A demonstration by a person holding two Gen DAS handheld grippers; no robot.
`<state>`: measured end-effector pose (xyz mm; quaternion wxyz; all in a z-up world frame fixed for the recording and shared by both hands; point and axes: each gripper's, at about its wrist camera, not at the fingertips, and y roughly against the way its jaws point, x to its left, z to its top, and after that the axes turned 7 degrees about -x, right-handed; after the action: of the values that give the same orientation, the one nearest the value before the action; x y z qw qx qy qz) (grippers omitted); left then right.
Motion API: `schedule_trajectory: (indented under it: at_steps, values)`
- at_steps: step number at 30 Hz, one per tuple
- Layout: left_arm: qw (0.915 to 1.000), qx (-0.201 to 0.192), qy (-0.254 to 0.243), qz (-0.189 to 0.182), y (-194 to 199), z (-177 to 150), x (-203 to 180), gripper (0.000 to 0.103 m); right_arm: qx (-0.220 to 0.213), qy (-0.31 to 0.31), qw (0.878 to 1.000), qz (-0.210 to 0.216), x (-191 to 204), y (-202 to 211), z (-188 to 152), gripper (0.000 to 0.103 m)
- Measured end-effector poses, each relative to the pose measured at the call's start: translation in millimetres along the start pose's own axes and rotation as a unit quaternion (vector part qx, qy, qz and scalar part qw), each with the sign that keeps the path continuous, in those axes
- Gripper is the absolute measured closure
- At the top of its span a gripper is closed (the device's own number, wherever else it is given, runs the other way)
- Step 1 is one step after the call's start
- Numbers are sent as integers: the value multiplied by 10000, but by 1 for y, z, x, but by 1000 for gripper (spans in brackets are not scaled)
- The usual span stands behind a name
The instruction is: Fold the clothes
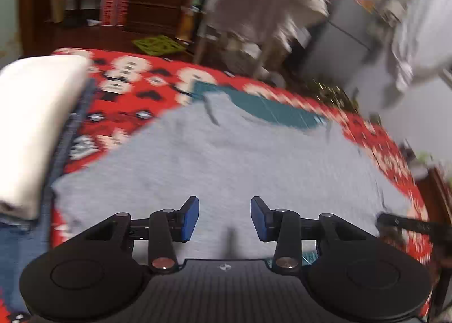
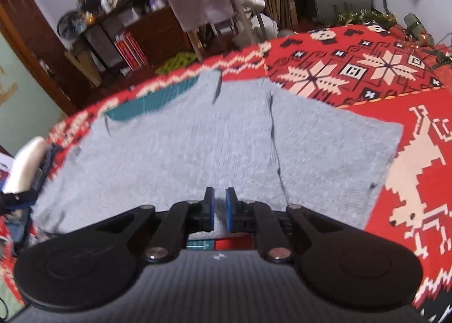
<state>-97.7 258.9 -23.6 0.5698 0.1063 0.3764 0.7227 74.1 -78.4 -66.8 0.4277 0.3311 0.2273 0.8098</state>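
Grey garment point(image 2: 197, 142) lies flat on red patterned blanket point(image 2: 367, 74). My left gripper point(image 1: 224, 218) hangs over it, jaws apart, empty. My right gripper point(image 2: 219, 208): narrow gap, nothing pinched.

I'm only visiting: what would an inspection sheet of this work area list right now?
Surface: red patterned blanket, with a teal mat partly under the garment.
Job's things: grey garment spread flat, one flap folded over.
Clutter: folded white and denim pile at the left edge.
Grippers: left gripper open, empty; right gripper fingers slightly apart, empty.
Cables: nothing seen.
Surroundings: dark wooden shelves, hanging pale clothes.
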Motion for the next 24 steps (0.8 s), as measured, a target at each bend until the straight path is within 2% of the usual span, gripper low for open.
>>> schedule_trajectory:
  at_steps: [3,6,10,14,17,18,20,21,22,23,24]
  values:
    - [9996,192,-214,-63,-10,-9,-10,63,245,57,9996,-100,-2,-10,-10,95]
    - [9988,288,-389,-99,-11,-16,-15,63,361,29,9993,-78,-5,1,-14,95]
    - [9961,296,-816,-186,-11,-22,-27,68,75,-270,9995,127,-12,22,-8,91]
    - [9929,352,-1124,-181,-17,-28,-37,68,248,-75,9993,265,-1,13,-9,91]
    - [9912,320,-1282,-34,-22,-30,-40,68,345,259,9991,-40,8,0,-14,90]
    - [9907,320,-1320,3,-23,-31,-40,68,331,304,9990,-71,9,-2,-14,86]
    - [9900,356,-1368,34,-26,-32,-40,69,304,393,9987,-131,10,-5,-14,85]
    - [9895,374,-1392,50,-27,-32,-41,70,316,438,9985,-117,11,-6,-14,86]
    - [9892,385,-1413,63,-28,-33,-41,73,347,524,9980,-117,14,-6,-15,97]
    - [9889,383,-1431,70,-27,-33,-41,76,379,611,9973,-117,16,-6,-16,103]
    - [9891,383,-1423,66,-27,-32,-41,78,376,638,9972,-121,18,-5,-17,103]
